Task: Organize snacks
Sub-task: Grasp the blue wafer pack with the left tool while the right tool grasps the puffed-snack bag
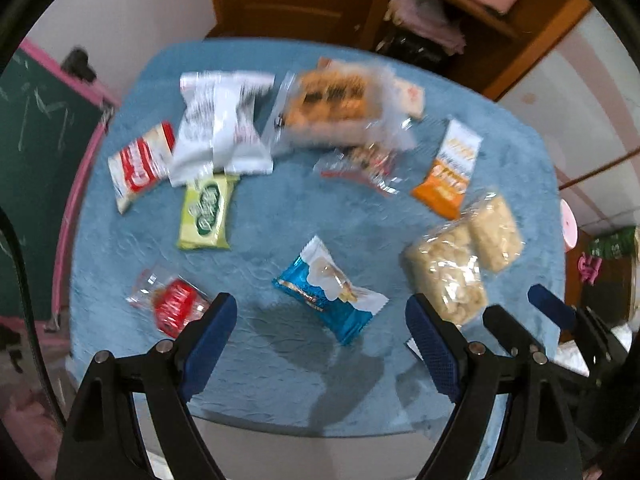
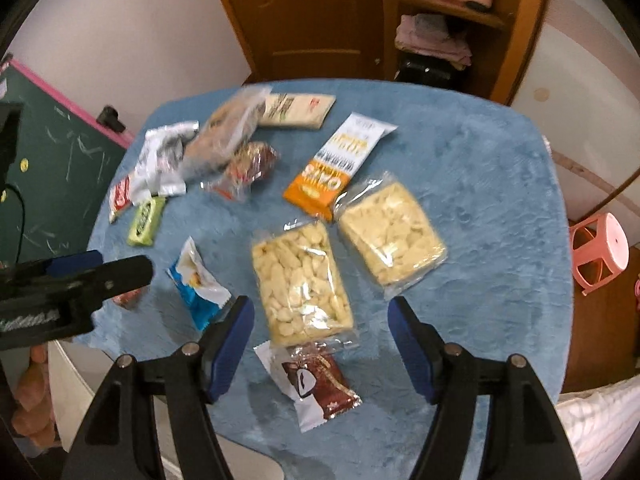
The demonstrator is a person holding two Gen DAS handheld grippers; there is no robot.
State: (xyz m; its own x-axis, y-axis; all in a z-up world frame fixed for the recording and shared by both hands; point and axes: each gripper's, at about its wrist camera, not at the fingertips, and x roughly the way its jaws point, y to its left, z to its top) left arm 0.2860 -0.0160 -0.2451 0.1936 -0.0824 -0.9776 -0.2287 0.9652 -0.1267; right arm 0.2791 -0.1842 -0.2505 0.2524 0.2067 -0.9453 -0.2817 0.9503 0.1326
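We see the snacks scattered over a table (image 2: 500,184) covered in blue plush fabric. Two clear packs of pale puffed pieces lie side by side: the near rice-cracker pack (image 2: 302,284) and the far rice-cracker pack (image 2: 390,234). Just beyond them lies an orange-and-white oat bar (image 2: 340,164), tilted. A brown-and-white wrapper (image 2: 316,384) lies at the table's near edge, touching the near pack's end. A blue-and-white packet (image 1: 330,290) lies left of the packs, with a green packet (image 1: 208,212) and a red-and-white packet (image 1: 140,164) farther left. A red sweet in clear wrap (image 1: 176,306) sits near the left edge. At the far side we see a white bag (image 1: 224,124) and a clear tray of brown biscuits (image 1: 332,104), both blurred.

The right gripper (image 2: 320,332) hangs above the table with its jaws spread wide, holding nothing; the near rice-cracker pack and the brown-and-white wrapper lie between its fingers in its view. The left gripper (image 1: 320,324) is likewise spread wide and empty, with the blue-and-white packet between its fingers and the red sweet just beside its left finger.
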